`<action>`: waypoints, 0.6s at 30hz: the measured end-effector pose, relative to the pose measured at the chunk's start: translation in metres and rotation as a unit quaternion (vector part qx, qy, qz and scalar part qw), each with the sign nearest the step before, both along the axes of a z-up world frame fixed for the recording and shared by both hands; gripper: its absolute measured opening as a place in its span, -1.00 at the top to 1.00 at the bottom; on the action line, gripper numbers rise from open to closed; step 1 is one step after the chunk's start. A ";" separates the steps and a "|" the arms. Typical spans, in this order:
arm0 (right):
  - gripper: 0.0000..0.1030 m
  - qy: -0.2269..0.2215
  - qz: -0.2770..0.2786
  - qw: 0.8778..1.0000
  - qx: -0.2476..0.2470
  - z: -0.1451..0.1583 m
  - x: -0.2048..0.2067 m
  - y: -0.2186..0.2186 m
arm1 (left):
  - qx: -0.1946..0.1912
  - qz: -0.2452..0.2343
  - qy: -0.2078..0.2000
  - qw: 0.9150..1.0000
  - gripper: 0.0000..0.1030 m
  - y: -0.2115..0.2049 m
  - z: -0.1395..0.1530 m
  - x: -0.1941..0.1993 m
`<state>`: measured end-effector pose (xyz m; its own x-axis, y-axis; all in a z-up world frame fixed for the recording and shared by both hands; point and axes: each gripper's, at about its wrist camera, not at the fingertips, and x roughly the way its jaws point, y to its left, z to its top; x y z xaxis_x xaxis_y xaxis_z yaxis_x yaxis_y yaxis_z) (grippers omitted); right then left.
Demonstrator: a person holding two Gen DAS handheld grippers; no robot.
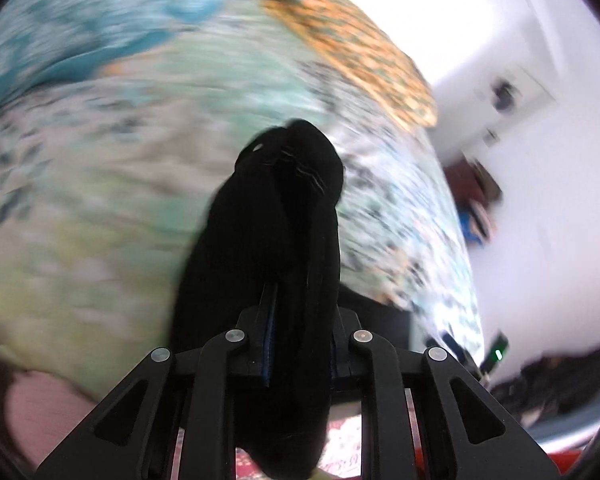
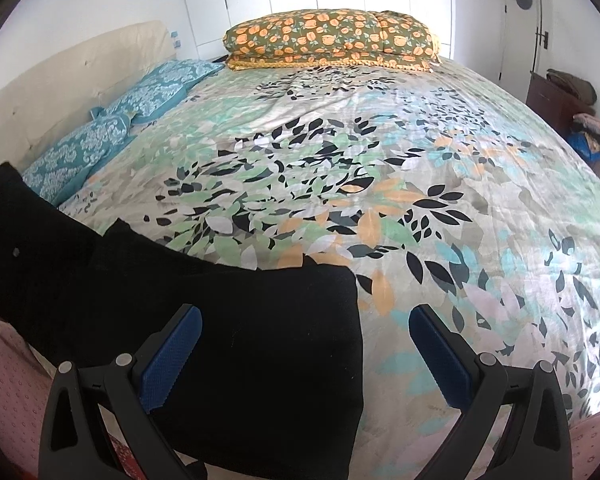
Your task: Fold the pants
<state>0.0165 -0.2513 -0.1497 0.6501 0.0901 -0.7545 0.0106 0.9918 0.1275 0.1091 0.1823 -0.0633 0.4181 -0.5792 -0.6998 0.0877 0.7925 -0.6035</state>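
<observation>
black pants (image 2: 236, 344) lie on the near edge of the bed, spread flat under the right tool (image 2: 305, 354) and running off to its left. the right tool hangs over them with jaws wide apart, blue pads (image 2: 172, 356) bare, nothing pinched; the cloth's right edge sits between the two fingers, closer to the left one.

the left tool (image 1: 296, 344) is clamped narrow on a bunched fold of the same pants (image 1: 276, 240). the fabric stands up between its fingers and rises straight ahead of the tool in a dark hump, hiding most of the pads. the background in the left wrist view is smeared.

beyond the tools: leaf-print bedspread (image 2: 380, 184) across the whole bed. far ahead, an orange floral pillow (image 2: 332, 36); ahead-left, teal pillows (image 2: 112, 128) against a cream headboard (image 2: 60, 84). to the far right, a dark cabinet (image 2: 548, 96) with piled clothes.
</observation>
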 end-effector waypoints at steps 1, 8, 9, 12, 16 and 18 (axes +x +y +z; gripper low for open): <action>-0.99 -0.002 -0.004 1.000 0.004 0.002 -0.001 -0.003 | -0.004 -0.019 0.001 1.000 0.72 -0.024 -0.001 0.001; -0.99 -0.015 -0.046 0.998 0.050 0.008 -0.011 -0.040 | 0.039 -0.159 0.045 0.986 0.87 -0.200 -0.084 0.009; -0.99 -0.020 -0.055 0.996 0.067 0.009 -0.014 -0.049 | 0.063 -0.175 0.036 0.982 0.86 -0.218 -0.093 0.007; -0.99 -0.034 -0.069 0.990 0.114 0.011 -0.020 -0.070 | 0.054 -0.192 0.006 0.980 0.39 -0.230 -0.083 -0.002; -0.99 -0.039 -0.018 0.977 0.210 0.006 -0.012 -0.070 | 0.076 -0.147 -0.085 0.982 -0.47 -0.192 -0.029 -0.010; -0.99 -0.031 0.053 0.958 0.281 0.002 -0.002 -0.049 | 0.096 -0.106 -0.113 0.983 -0.49 -0.153 -0.010 -0.012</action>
